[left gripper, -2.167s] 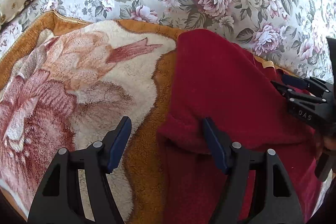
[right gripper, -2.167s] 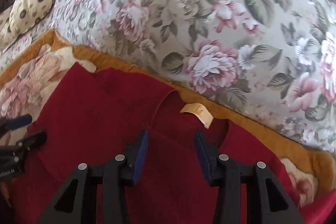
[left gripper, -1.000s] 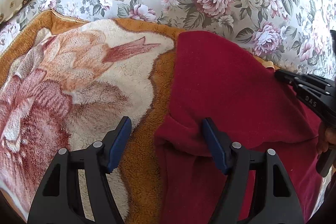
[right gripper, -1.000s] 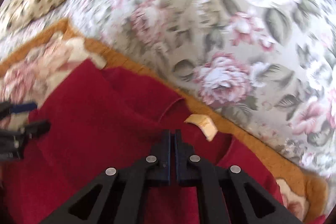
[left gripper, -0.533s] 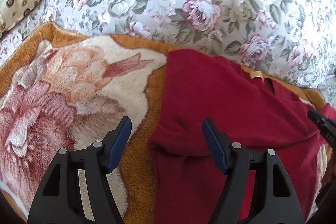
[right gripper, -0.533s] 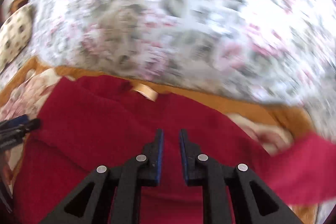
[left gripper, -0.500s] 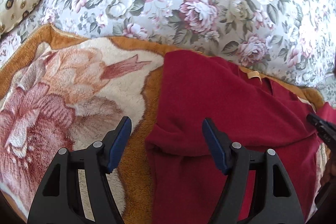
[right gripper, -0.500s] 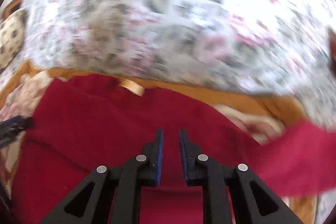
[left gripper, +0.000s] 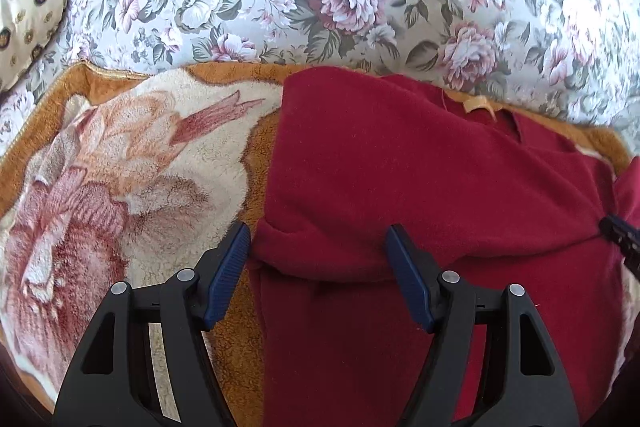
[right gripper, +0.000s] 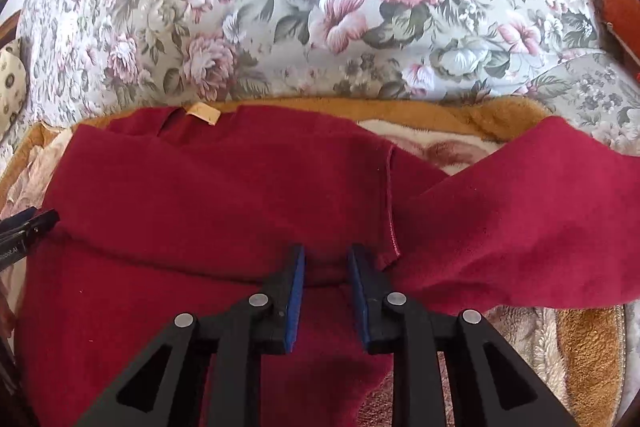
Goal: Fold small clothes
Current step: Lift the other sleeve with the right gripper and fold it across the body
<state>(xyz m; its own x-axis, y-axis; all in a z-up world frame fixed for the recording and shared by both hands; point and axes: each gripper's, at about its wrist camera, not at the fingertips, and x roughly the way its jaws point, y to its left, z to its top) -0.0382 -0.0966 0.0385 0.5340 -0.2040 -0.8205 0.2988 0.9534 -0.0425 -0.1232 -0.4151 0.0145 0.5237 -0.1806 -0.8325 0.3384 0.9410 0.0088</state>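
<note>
The red sweater lies on a fleece blanket, one sleeve still spread sideways. The right tool, fingers slightly apart, and the left tool, wide apart, should pinch the folded edge and keep it level.

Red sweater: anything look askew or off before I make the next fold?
One thing: the red sweater has its one sleeve folded across the chest, but the other sleeve juts out sideways over the blanket, unfolded. No damage shows, and the neck label lies flat.
</note>
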